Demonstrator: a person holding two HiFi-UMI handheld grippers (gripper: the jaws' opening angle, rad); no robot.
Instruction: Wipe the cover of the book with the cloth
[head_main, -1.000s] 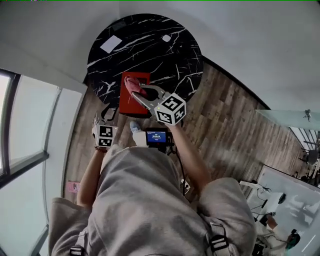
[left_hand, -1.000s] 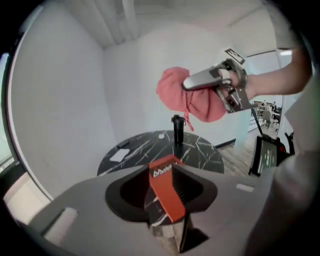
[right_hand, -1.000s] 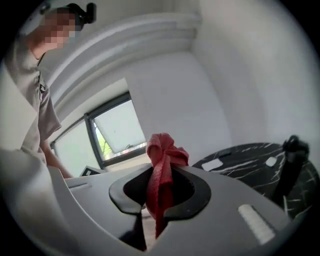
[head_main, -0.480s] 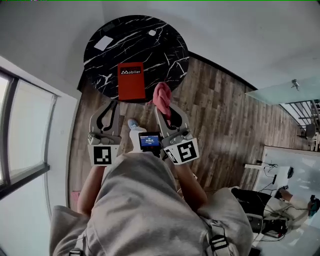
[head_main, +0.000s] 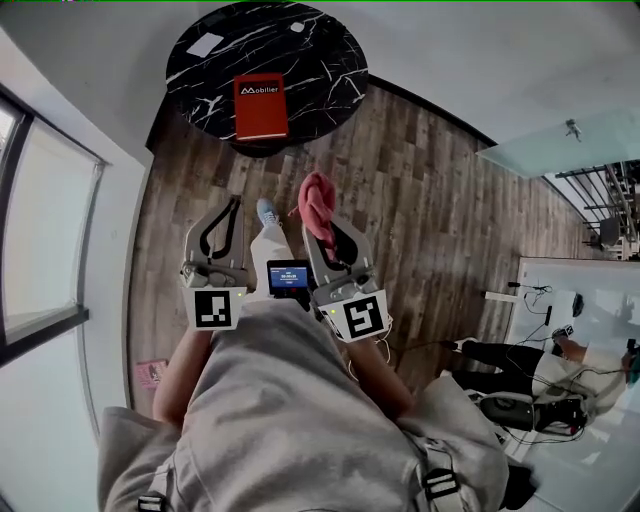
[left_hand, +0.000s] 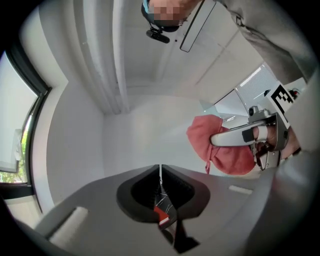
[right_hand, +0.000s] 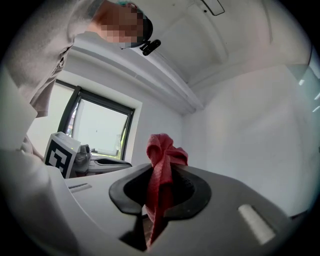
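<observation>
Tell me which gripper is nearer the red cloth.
Right. The right gripper clamps the cloth; the left gripper, whose jaws have just been closing on nothing, is beside it, apart.

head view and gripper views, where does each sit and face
Head view: on the person's head, looking down at book, table, floor; shows torso, arms, left gripper, right gripper holding the cloth.
Left gripper view: on the left gripper, facing a wall; its jaws have just been closing, nothing between them.
Right gripper view: on the right gripper, facing wall and window; jaws clamp the cloth; torso upper left.
Shared: each gripper view catches the other gripper; all show the cloth.
</observation>
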